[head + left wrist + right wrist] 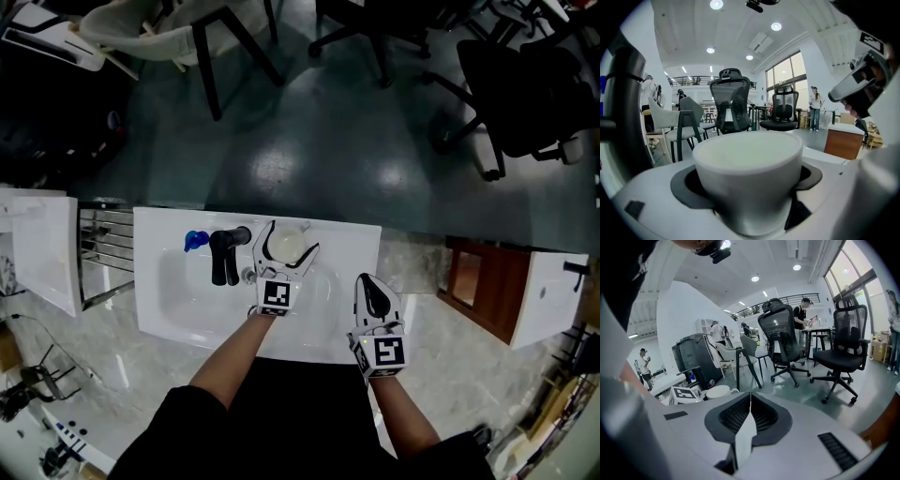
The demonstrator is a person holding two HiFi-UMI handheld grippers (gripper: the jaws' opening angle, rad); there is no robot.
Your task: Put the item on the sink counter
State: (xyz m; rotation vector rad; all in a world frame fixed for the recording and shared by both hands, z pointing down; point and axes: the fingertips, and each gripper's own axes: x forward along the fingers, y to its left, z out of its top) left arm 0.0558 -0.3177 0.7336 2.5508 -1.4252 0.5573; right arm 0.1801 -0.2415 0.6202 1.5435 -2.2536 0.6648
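Observation:
A white cup (288, 246) sits between the jaws of my left gripper (291, 235), over the back ledge of the white sink counter (352, 240), just right of the black faucet (225, 254). In the left gripper view the cup (750, 164) fills the gap, and the dark pads (686, 183) press its sides. I cannot tell whether it rests on the ledge. My right gripper (367, 281) is shut and empty at the basin's right edge; its jaws (749, 405) meet along one line. From there the cup (717, 391) shows at the left.
A blue item (195, 240) lies left of the faucet. A metal rack (103, 248) stands left of the sink, a wooden cabinet (486, 281) to the right. Office chairs (525, 94) and a pale chair (178, 37) stand on the floor beyond.

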